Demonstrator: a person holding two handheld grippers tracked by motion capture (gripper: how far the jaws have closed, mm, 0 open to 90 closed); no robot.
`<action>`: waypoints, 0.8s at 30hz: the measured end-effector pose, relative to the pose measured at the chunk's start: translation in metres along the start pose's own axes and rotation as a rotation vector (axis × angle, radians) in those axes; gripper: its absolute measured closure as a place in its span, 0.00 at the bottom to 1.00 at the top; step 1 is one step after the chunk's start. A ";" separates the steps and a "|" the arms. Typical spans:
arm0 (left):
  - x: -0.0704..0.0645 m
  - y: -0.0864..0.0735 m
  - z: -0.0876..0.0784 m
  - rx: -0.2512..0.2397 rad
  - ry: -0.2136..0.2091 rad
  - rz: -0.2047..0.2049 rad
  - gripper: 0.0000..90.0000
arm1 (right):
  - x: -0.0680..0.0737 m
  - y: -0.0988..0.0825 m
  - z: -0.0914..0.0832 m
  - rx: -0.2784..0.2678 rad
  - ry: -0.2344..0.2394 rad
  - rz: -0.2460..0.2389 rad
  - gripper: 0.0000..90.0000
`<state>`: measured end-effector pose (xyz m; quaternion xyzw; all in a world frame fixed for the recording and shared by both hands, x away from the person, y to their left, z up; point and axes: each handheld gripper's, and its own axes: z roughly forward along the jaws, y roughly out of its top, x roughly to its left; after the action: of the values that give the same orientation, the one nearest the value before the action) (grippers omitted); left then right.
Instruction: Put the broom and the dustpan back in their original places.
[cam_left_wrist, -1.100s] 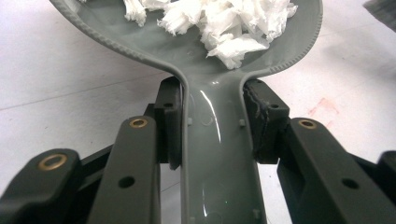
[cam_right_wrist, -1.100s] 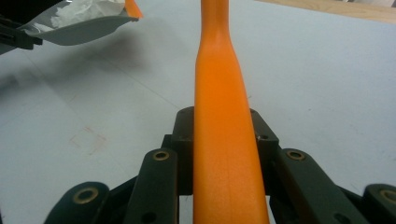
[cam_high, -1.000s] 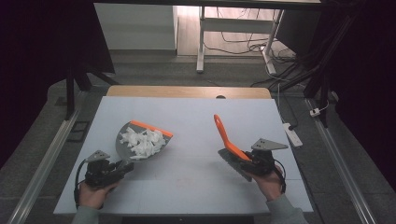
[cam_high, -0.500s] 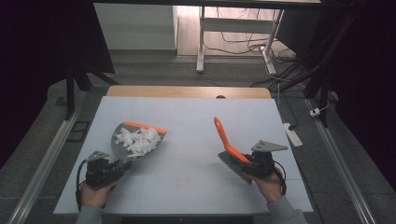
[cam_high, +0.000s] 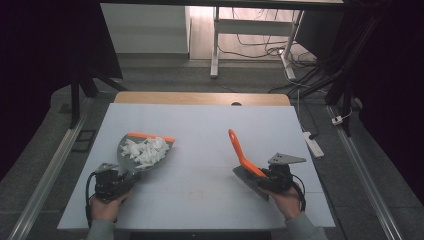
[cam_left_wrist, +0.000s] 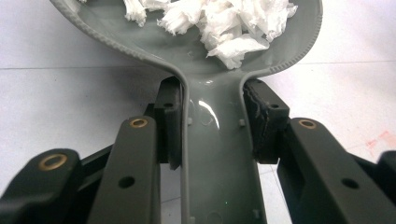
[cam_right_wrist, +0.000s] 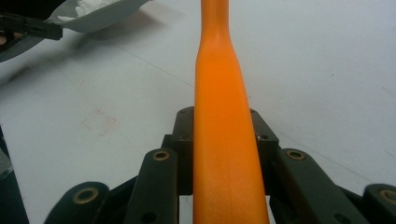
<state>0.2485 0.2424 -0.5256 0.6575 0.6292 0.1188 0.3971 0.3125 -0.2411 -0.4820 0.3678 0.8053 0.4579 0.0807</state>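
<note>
One grey dustpan (cam_high: 131, 159) clamped in left gripper (cam_high: 114, 181), one orange brush (cam_high: 242, 153) in right gripper (cam_high: 272, 175).

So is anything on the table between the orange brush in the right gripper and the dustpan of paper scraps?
Nothing visible does. The stretch of white table between the orange brush and the dustpan holding the paper scraps lies bare; each gripper is already clamped on its own tool.

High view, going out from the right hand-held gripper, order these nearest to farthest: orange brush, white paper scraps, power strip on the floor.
1. orange brush: clamped in the right hand-held gripper.
2. power strip: floor, past the table's right edge.
3. paper scraps: in the dustpan, table's left.
</note>
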 end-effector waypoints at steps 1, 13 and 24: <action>0.000 0.000 0.001 -0.001 0.004 -0.004 0.68 | 0.000 0.000 0.001 0.003 0.001 0.001 0.78; 0.003 0.001 0.011 0.008 0.048 -0.035 0.68 | -0.005 -0.005 0.009 0.044 0.012 0.033 0.78; 0.006 0.001 0.019 0.027 0.061 -0.049 0.68 | -0.020 -0.011 0.013 0.084 -0.028 0.071 0.78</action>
<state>0.2626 0.2408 -0.5389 0.6430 0.6587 0.1206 0.3716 0.3268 -0.2491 -0.5017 0.4057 0.8089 0.4214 0.0600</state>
